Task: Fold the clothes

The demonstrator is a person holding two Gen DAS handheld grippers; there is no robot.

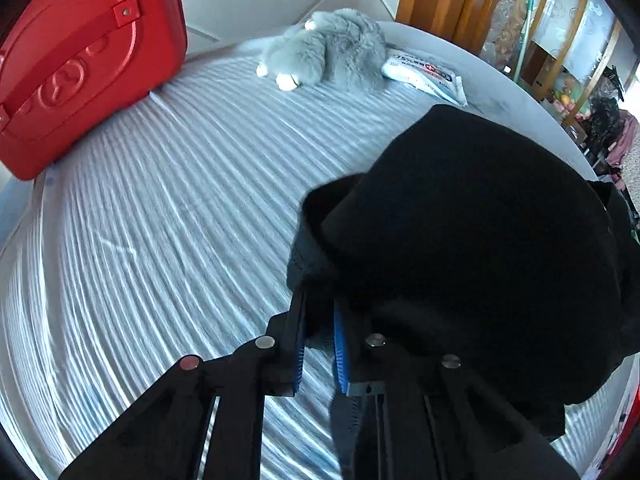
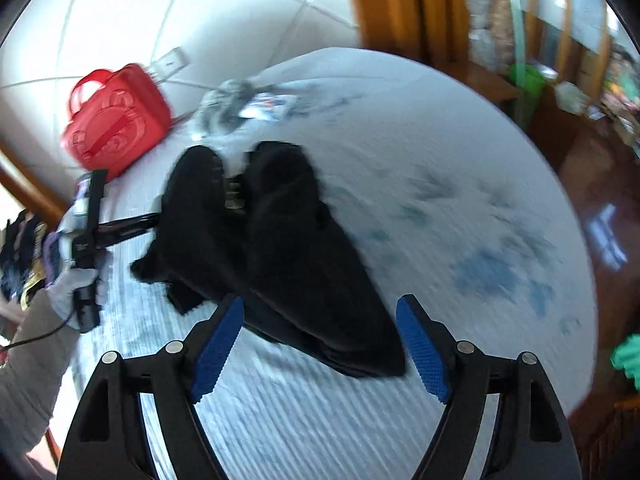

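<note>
A black garment [image 1: 460, 220] lies bunched on the striped bed sheet [image 1: 160, 220]. In the left wrist view, my left gripper [image 1: 320, 300] has its blue pads nearly together on a fold at the garment's left edge, and cloth drapes over its right finger. The right wrist view shows the same garment [image 2: 288, 240] stretched away from me in two long lobes. My right gripper [image 2: 320, 300] stands wide open just above its near end, pads touching nothing. The left gripper [image 2: 158, 218] reaches into the cloth from the left, held by a gloved hand [image 2: 76, 280].
A red hard case [image 1: 88, 64] stands at the bed's far left. A grey plush toy [image 1: 328, 52] and a white packet [image 1: 424, 74] lie at the far edge. Dark wooden floor [image 2: 592, 184] and cluttered shelves lie beyond the bed's right side.
</note>
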